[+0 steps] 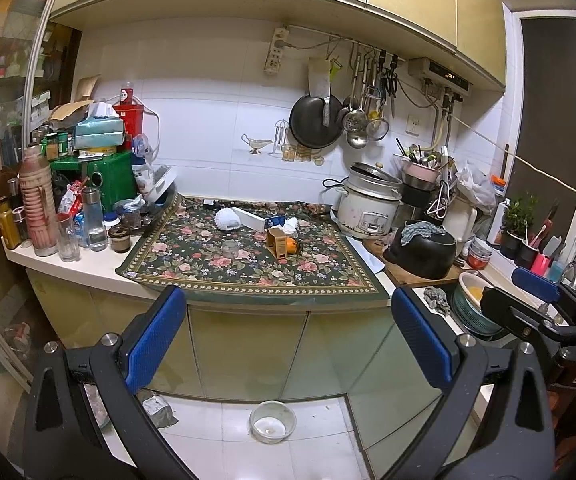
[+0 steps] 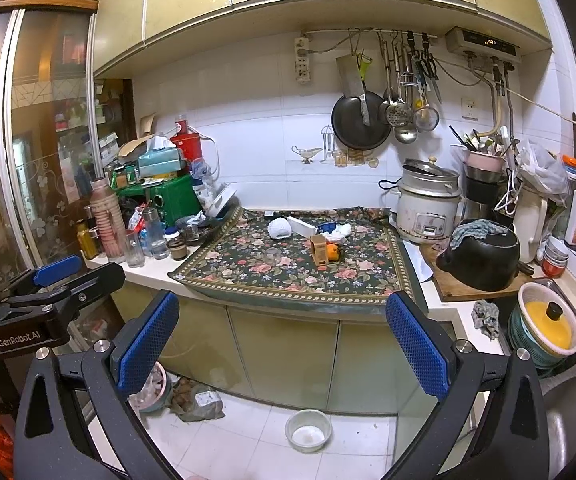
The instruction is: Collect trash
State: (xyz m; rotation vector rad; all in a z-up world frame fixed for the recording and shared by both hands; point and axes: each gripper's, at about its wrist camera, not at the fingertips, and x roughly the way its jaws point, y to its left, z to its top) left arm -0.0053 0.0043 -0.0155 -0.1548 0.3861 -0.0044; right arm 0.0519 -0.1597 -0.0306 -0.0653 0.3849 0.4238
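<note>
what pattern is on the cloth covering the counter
The counter cloth is dark green with pink floral print and a beige dotted border, clearest in the right wrist view.

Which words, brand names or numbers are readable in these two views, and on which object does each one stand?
"GenRobot.AI": on the black body of the left gripper, seen from the right wrist.
"DAS": on the black body of the right gripper, seen from the left wrist.
Too small or blurred to read: the lit display of the beige wall-mounted heater, the white rice cooker's front panel, the red canister's label.
</note>
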